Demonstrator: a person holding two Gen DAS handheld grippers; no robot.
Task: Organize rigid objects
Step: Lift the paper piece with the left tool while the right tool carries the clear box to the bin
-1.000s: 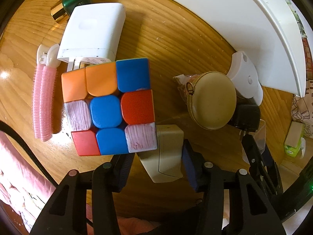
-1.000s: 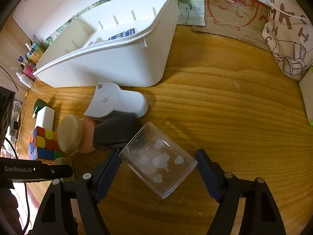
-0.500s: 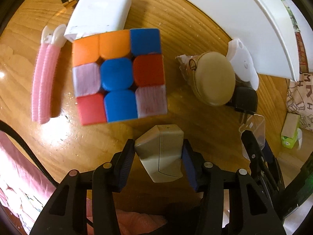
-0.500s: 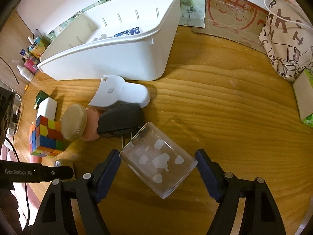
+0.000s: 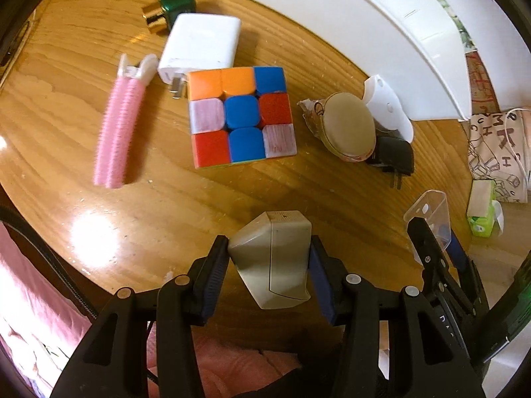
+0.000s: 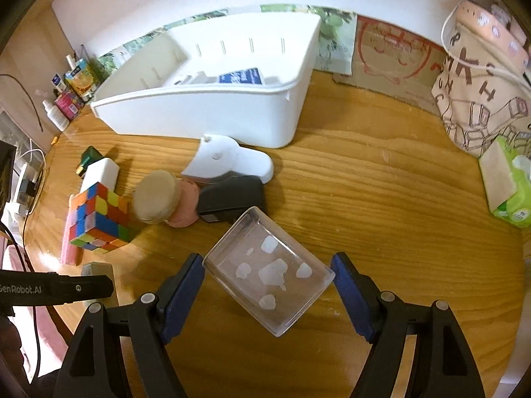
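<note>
Right now your left gripper [image 5: 269, 258] is pinching a small grey angular block [image 5: 272, 258] between both pads, carried above the wooden table [image 5: 66, 139]. Your right gripper [image 6: 268, 282] is closed onto a clear plastic box [image 6: 268, 272], which sits skewed between the fingers, its long axis running diagonally from upper left to lower right, so the pads bear on opposite corners rather than flat sides. What matters for the coming move is where the white bin [image 6: 212, 116] lies: straight ahead and up-table from the right gripper, with the white holder [image 6: 229, 162], the black charger [image 6: 232, 199] and the round tan case [image 6: 156, 195] standing between. From the left gripper the bin is ahead and off to the right, past the Rubik's cube [image 5: 240, 116]. Your right hand looks nearer to the bin's open top, so I judge it should deliver first. Lift the clear box well above the clutter before crossing, since that corner grip could let it twist or slip. The pink hair roller [image 5: 119, 126], white charger [image 5: 199, 46] and green bottle [image 5: 172, 3] remain on the table to the left.
</note>
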